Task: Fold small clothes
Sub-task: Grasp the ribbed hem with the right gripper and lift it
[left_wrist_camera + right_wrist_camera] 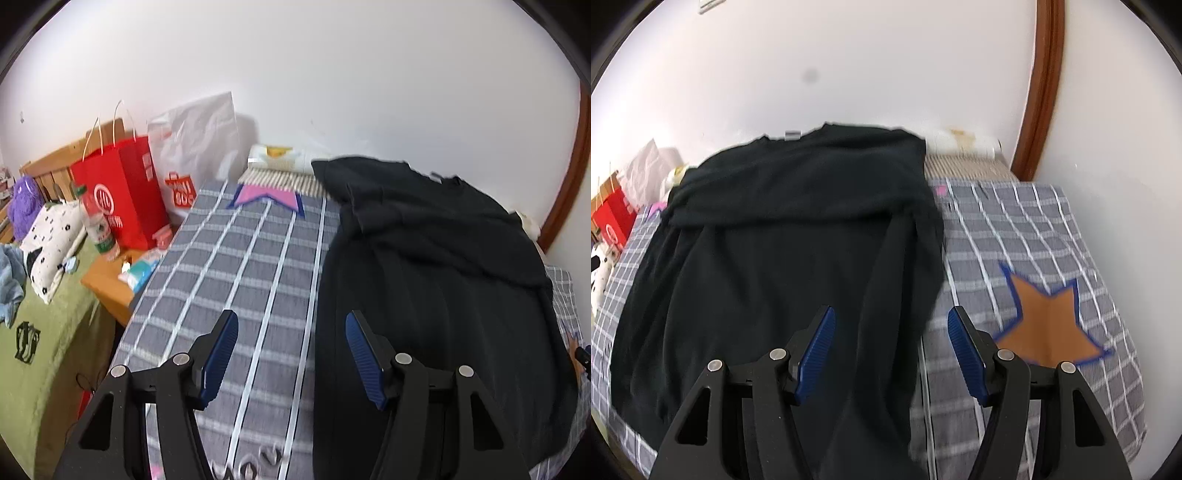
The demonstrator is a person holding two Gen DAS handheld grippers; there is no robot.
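my left tongs (291,350): ribbed blue pads apart, nothing between them, hovering over the bed's checked cover (236,258). my right tongs (890,350): likewise agape and empty. the black t-shirt (424,277) lies flat on the bed, ahead and to the right of the left tongs, ahead and to the left of the right tongs; so it sits between my two hands, each about equally near. its long axis runs away from me, collar (812,134) toward the wall, hem nearest me. the top part looks already turned over on itself. fabric: soft, matte knit, limp, lightly rippled. cover: grey weave, white grid, with an orange star patch (1049,325) to the right.
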